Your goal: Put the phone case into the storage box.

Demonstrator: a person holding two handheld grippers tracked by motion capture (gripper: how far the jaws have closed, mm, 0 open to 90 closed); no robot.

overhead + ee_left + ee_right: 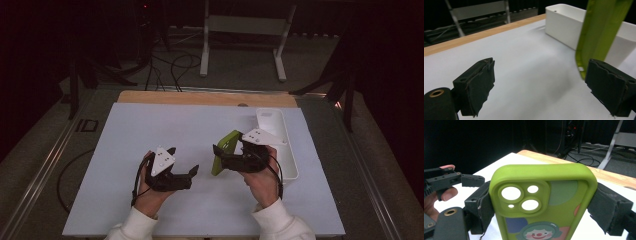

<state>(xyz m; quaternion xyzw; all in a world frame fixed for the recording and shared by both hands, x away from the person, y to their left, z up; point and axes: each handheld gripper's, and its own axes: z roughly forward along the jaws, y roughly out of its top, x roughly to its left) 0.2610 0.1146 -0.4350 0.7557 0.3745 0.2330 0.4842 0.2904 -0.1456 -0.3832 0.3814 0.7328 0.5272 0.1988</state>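
Note:
A lime-green phone case (pixel 227 142) stands upright on its edge over the white table sheet (pixel 150 125), right of centre. My right gripper (pixel 224 156) is shut on it, one pad on each long side. In the right gripper view the case (pixel 544 177) faces the camera with its lens cut-outs and a clown picture, and both pads press its sides. My left gripper (pixel 184 160) sits to the left of the case, open, with nothing between its jaws. In the left gripper view the jaws (pixel 542 75) stand wide apart, and the case (pixel 599 30) rises just beyond the right jaw.
A long white bin (pixel 287 150) lies at the table's right side, right behind the case and my right hand; its wall (pixel 564 22) is close in the left gripper view. A wooden strip (pixel 200 97) runs along the far edge. Cables and a white stand lie on the floor beyond.

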